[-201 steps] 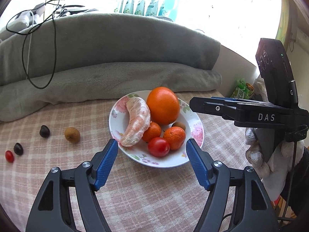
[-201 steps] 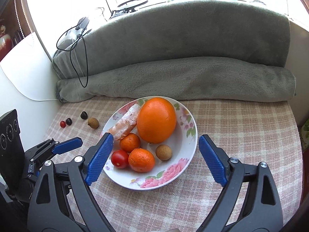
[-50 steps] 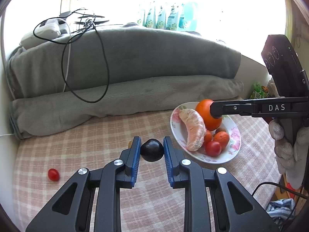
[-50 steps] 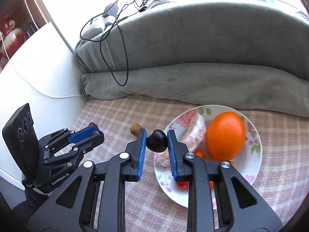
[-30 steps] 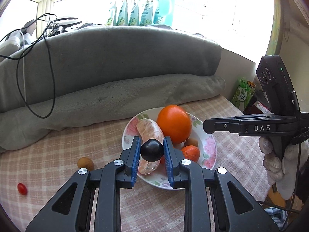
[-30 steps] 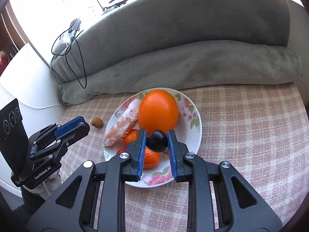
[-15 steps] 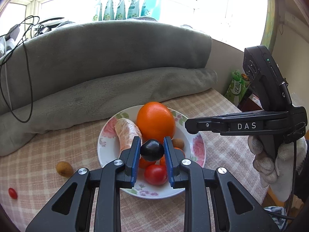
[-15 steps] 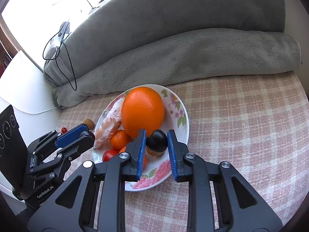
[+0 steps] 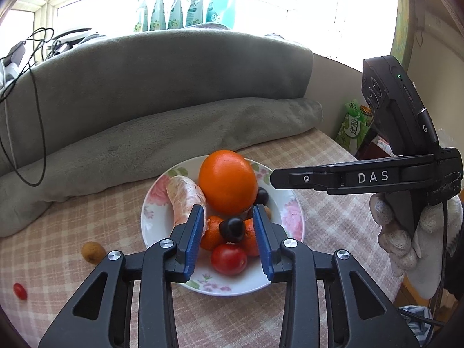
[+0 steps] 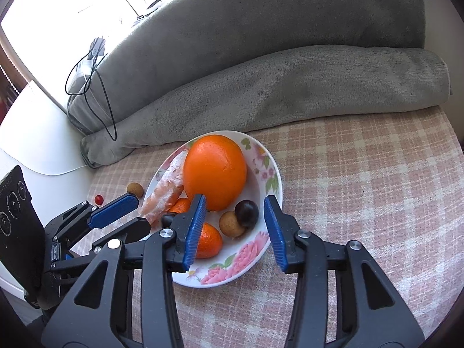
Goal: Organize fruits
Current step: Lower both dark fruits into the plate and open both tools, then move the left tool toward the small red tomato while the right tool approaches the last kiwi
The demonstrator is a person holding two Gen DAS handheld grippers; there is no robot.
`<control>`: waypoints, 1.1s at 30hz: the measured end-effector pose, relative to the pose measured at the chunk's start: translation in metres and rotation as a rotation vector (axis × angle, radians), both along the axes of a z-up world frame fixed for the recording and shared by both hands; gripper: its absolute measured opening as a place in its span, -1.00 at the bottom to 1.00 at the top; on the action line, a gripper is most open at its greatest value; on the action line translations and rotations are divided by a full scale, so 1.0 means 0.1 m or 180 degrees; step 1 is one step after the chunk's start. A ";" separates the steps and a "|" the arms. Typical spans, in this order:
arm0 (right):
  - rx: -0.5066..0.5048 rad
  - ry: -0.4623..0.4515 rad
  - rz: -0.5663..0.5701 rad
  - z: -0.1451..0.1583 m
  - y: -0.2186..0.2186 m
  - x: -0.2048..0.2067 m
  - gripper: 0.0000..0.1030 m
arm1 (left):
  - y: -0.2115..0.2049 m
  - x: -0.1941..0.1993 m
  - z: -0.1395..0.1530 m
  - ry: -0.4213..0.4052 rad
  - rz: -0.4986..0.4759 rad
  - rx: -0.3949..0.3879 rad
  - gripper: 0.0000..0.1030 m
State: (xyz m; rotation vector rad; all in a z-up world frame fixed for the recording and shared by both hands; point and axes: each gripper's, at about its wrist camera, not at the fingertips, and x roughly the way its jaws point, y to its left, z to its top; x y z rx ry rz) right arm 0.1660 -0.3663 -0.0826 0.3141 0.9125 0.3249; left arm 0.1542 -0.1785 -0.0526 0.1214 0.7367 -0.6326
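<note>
A floral plate holds a big orange, a peeled pomelo segment, tangerines and a red tomato. My left gripper hovers over the plate's near side, its jaws opening. A dark plum sits loose between them, on the tangerines, clear of both pads. My right gripper is over the plate too, jaws opening. Its dark plum lies in the plate against a brown longan, touching neither pad.
A longan and a cherry tomato lie on the checked cloth left of the plate. A rolled grey blanket runs behind it. A gloved hand holds the right gripper. Green packets stand at far right.
Both grippers went from shut on a dark plum to jaws apart. Each plum has dropped into the plate. The left gripper came a little closer over the plate.
</note>
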 end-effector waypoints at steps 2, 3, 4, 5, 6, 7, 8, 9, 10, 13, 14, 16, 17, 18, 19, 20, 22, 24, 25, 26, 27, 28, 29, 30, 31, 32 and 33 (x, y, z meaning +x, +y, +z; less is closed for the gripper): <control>-0.0016 -0.0008 -0.0006 0.01 0.00 0.00 -0.12 | 0.01 -0.02 0.01 -0.0008 0.0004 0.0003 -0.16; -0.0015 -0.0015 -0.0005 0.01 0.00 0.00 -0.01 | 0.02 -0.02 0.01 -0.0012 0.0012 0.0005 -0.08; -0.0011 -0.0030 -0.0010 0.02 -0.01 -0.01 0.20 | 0.03 -0.03 0.02 -0.0016 0.0022 0.0005 -0.06; -0.0011 -0.0056 -0.0022 0.03 -0.01 -0.02 0.30 | 0.03 -0.03 0.02 -0.0017 0.0027 0.0004 -0.02; -0.0018 -0.0087 -0.0041 0.04 -0.01 -0.03 0.45 | 0.04 -0.04 0.03 -0.0023 0.0032 0.0006 0.05; -0.0021 -0.0113 -0.0051 0.06 -0.01 -0.04 0.50 | 0.04 -0.06 0.03 -0.0035 0.0042 0.0009 0.10; -0.0019 -0.0131 -0.0054 0.07 -0.01 -0.04 0.52 | 0.05 -0.06 0.04 -0.0046 0.0054 0.0010 0.18; -0.0015 -0.0141 -0.0061 0.09 -0.01 -0.04 0.58 | 0.06 -0.07 0.05 -0.0053 0.0060 0.0012 0.21; -0.0007 -0.0154 -0.0068 0.10 -0.02 -0.05 0.64 | 0.07 -0.08 0.06 -0.0061 0.0072 0.0015 0.23; -0.0007 -0.0198 -0.0079 0.13 -0.01 -0.06 0.68 | 0.11 -0.11 0.08 -0.0088 0.0110 0.0017 0.36; -0.0012 -0.0202 -0.0077 0.13 -0.01 -0.07 0.68 | 0.13 -0.12 0.09 -0.0091 0.0127 0.0018 0.38; -0.0014 -0.0214 -0.0068 0.15 0.00 -0.07 0.68 | 0.15 -0.13 0.10 -0.0104 0.0155 0.0015 0.38; -0.0019 -0.0225 -0.0061 0.15 0.01 -0.08 0.68 | 0.16 -0.13 0.10 -0.0113 0.0169 0.0017 0.38; -0.0031 -0.0238 -0.0053 0.16 0.02 -0.09 0.68 | 0.18 -0.14 0.11 -0.0120 0.0181 0.0018 0.38; -0.0048 -0.0252 -0.0043 0.16 0.04 -0.09 0.68 | 0.19 -0.14 0.11 -0.0123 0.0189 0.0017 0.38; -0.0068 -0.0264 -0.0031 0.17 0.05 -0.10 0.68 | 0.20 -0.14 0.12 -0.0127 0.0197 0.0016 0.38; -0.0089 -0.0300 -0.0013 0.18 0.08 -0.11 0.68 | 0.22 -0.15 0.13 -0.0139 0.0213 0.0014 0.38; -0.0103 -0.0341 -0.0013 0.20 0.11 -0.13 0.68 | 0.24 -0.16 0.14 -0.0155 0.0221 0.0008 0.38; -0.0107 -0.0362 -0.0014 0.21 0.12 -0.14 0.68 | 0.25 -0.16 0.14 -0.0164 0.0230 0.0006 0.38; -0.0111 -0.0383 -0.0019 0.22 0.12 -0.14 0.68 | 0.26 -0.17 0.14 -0.0173 0.0240 0.0002 0.38; -0.0118 -0.0404 -0.0030 0.23 0.13 -0.15 0.68 | 0.28 -0.17 0.15 -0.0178 0.0249 -0.0004 0.38; -0.0123 -0.0423 -0.0038 0.24 0.14 -0.15 0.68 | 0.30 -0.18 0.15 -0.0180 0.0256 -0.0010 0.38; -0.0125 -0.0439 -0.0042 0.25 0.14 -0.16 0.68 | 0.32 -0.17 0.15 -0.0180 0.0265 -0.0017 0.38; -0.0128 -0.0452 -0.0040 0.25 0.15 -0.16 0.68 | 0.33 -0.17 0.15 -0.0180 0.0273 -0.0020 0.38; -0.0131 -0.0466 -0.0040 0.26 0.16 -0.16 0.68 | 0.35 -0.17 0.15 -0.0180 0.0281 -0.0025 0.38; -0.0125 -0.0487 -0.0041 0.27 0.16 -0.17 0.68 | 0.37 -0.17 0.15 -0.0177 0.0290 -0.0034 0.38; -0.0112 -0.0509 -0.0040 0.28 0.17 -0.17 0.68 | 0.39 -0.17 0.15 -0.0171 0.0296 -0.0048 0.38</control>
